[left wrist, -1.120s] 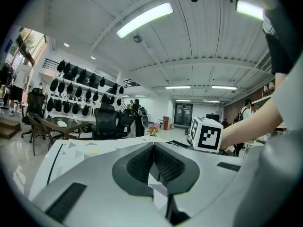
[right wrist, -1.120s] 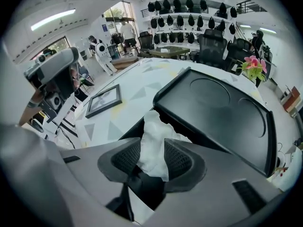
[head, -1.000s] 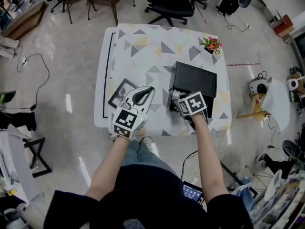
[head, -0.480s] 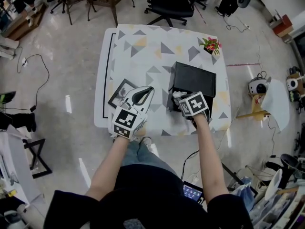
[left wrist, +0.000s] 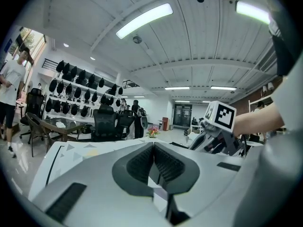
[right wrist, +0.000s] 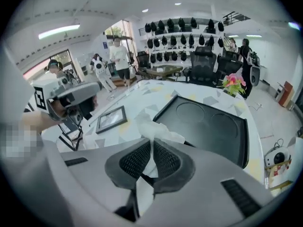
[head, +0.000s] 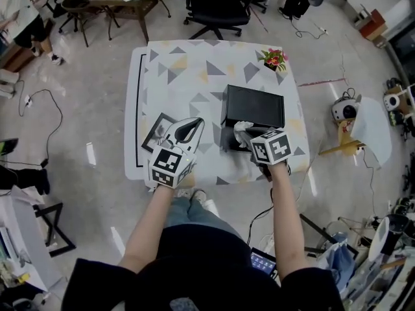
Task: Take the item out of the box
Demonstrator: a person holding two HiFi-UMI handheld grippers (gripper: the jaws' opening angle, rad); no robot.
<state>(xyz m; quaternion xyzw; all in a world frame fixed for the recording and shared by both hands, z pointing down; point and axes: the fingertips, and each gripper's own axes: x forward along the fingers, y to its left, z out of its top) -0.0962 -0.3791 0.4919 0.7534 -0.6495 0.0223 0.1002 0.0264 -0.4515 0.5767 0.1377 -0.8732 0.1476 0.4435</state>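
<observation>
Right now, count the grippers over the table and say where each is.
2. The left gripper is by the picture frame, fingers shut and empty. The right gripper is at the black box, fingers shut on the tissue.

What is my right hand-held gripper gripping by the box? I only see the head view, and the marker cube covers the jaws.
Observer: In the right gripper view, the right hand-held gripper is shut on a white tissue, pinched between its pads.
Operator: Is the left one carrying anything?
Observer: No. The left hand-held gripper has its jaws together with nothing between them.
Operator: Anything to note on the box top?
Observer: The black box has two embossed circles on its top face.
</observation>
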